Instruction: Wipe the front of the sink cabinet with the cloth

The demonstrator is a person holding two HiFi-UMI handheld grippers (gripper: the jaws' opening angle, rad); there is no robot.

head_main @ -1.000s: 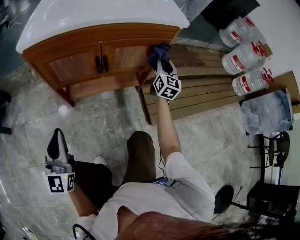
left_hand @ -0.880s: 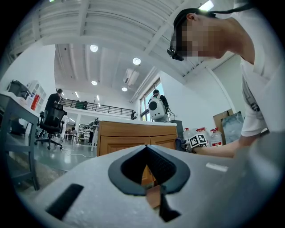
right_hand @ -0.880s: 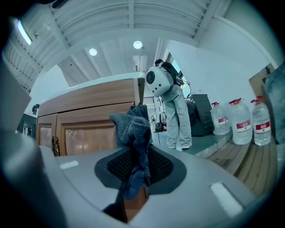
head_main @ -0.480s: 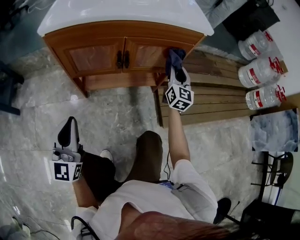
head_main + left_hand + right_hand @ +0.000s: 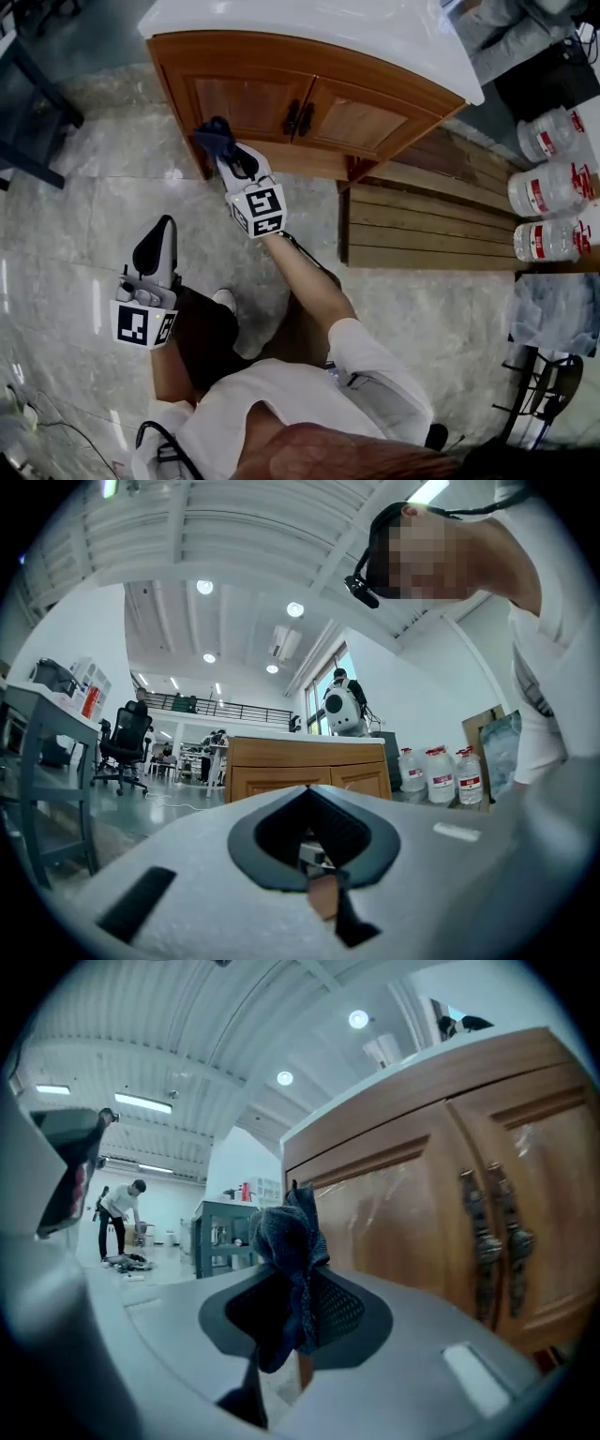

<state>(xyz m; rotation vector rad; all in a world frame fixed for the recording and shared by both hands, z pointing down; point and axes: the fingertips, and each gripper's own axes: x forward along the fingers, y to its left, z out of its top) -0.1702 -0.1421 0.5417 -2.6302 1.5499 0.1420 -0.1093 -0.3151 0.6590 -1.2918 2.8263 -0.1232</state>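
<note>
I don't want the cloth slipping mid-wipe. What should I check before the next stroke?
1. Cloth gripped by right gripper: ok, jaws shut on it.
2. Cloth touching cabinet: cannot tell; it sits by the front corner left of the doors in the head view.
3. Cabinet doors shut: ok.
4. Left gripper out of the way: ok, shut, empty, low by the knee.
5. Water bottles apart from the cabinet front: ok.
</note>
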